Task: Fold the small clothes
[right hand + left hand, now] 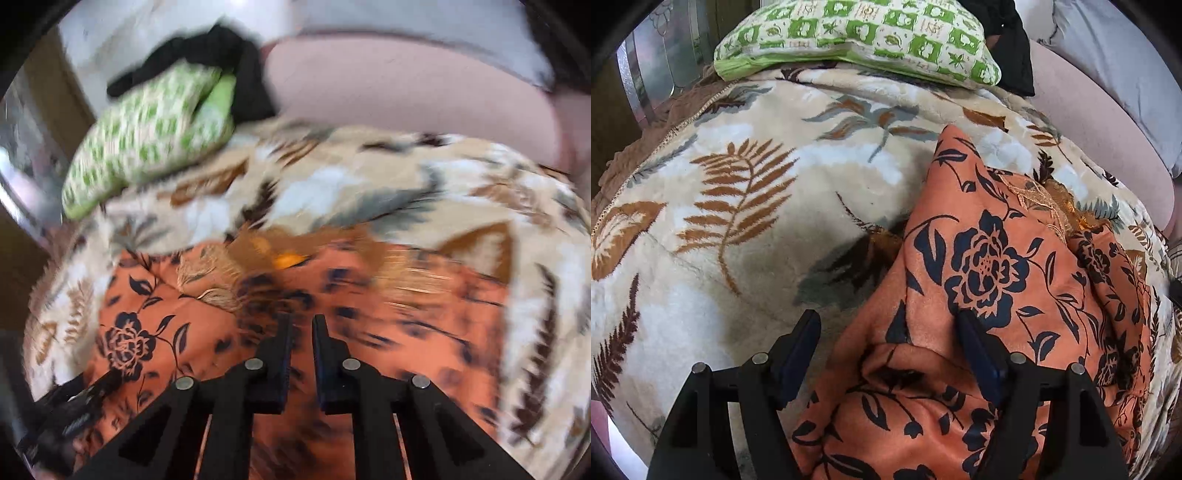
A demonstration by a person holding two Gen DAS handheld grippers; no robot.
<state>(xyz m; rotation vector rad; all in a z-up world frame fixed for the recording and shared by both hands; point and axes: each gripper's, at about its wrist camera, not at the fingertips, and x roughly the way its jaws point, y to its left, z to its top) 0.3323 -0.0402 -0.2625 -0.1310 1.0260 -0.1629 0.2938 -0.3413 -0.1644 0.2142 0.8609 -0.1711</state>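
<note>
An orange garment with dark blue flowers (990,266) lies rumpled on a leaf-patterned blanket (738,206), gold embroidery showing at its top edge. My left gripper (886,325) is open wide over the garment's left edge. A raised fold lies between its fingers and its right finger (975,343) rests against the cloth. In the blurred right wrist view the same garment (177,317) fills the lower half. My right gripper (302,322) hangs just above it with its jaws drawn almost together, and I see no cloth pinched between them. A dark shape at the lower left, the left gripper (74,406), touches the garment.
A green-and-white patterned pillow (857,33) sits at the blanket's far edge with a black cloth (1015,48) behind it. A pink sheet (1100,125) covers the bed to the right. A metal frame (635,85) stands at the far left.
</note>
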